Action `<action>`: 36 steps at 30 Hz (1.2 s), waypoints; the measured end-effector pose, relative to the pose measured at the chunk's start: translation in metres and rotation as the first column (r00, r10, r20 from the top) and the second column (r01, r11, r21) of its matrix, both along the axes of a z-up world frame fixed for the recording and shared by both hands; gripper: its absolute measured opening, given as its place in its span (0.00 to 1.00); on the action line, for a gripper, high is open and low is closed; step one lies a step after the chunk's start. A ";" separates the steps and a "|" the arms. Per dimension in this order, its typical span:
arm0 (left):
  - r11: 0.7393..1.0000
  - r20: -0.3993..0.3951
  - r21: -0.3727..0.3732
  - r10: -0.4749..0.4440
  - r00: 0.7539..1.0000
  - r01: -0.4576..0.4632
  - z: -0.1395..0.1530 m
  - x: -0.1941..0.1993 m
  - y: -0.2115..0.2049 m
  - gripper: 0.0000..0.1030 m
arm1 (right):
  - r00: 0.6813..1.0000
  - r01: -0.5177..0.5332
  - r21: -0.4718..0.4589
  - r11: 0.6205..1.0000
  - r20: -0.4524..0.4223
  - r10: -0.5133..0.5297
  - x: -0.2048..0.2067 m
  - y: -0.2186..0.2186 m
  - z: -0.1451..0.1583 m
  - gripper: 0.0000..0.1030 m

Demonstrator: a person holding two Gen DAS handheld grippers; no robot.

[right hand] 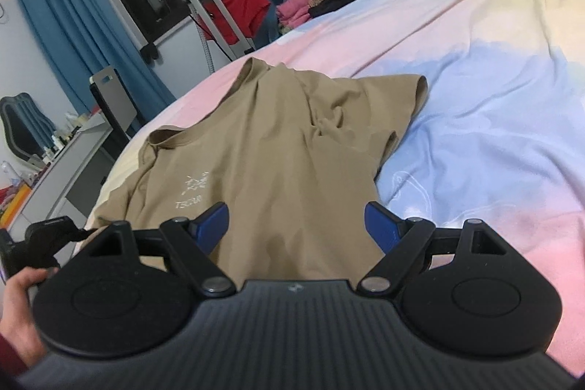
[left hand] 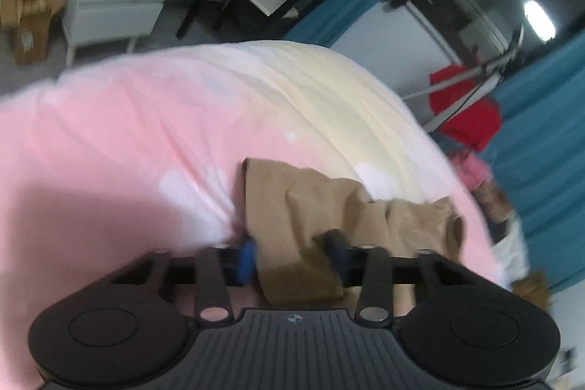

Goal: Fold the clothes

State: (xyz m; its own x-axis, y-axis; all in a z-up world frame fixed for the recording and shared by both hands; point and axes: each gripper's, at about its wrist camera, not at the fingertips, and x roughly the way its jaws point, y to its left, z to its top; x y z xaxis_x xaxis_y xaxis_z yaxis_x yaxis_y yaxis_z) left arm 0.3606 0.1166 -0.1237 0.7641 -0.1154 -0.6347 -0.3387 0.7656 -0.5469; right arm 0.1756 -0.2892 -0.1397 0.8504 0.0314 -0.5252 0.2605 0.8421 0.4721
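You are holding the tan T-shirt (right hand: 263, 148) hem in the closed left gripper (left hand: 292, 254); your right gripper (right hand: 296, 225) is standing wide above it. The thin fold may be slipping out when lifted.

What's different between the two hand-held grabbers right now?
The left gripper has its jaws drawn in on a bunched fold of the tan T-shirt; the right gripper stands wide open, gripping nothing. The left gripper is at the shirt's edge beside the pink bedspread; the right gripper hovers over the shirt's lower middle. Both share the same black linkage build and point at that shirt.
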 end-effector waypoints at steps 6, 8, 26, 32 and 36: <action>0.927 0.001 0.344 -0.160 0.987 0.150 0.058 0.031 -0.006 0.03 | 1.000 -0.004 -0.049 0.999 0.009 0.004 -0.009 0.011 0.002 0.80; 0.865 -0.008 0.481 -0.159 0.987 0.143 0.082 0.047 -0.007 0.03 | 1.000 -0.007 -0.076 0.997 0.018 0.008 -0.008 0.014 0.005 0.80; 0.786 0.057 0.606 -0.196 0.979 0.123 0.091 -0.022 -0.048 0.75 | 0.997 -0.006 -0.228 0.974 0.078 0.024 0.001 0.027 0.012 0.80; 0.807 0.155 0.569 -0.294 0.943 0.158 0.106 -0.169 -0.080 0.90 | 0.991 -0.019 -0.265 0.964 0.119 0.052 -0.009 0.032 0.021 0.78; 0.785 0.140 0.580 -0.358 0.923 0.217 0.102 -0.244 -0.107 0.97 | 0.985 -0.040 -0.271 0.962 0.148 0.083 -0.020 0.036 0.027 0.76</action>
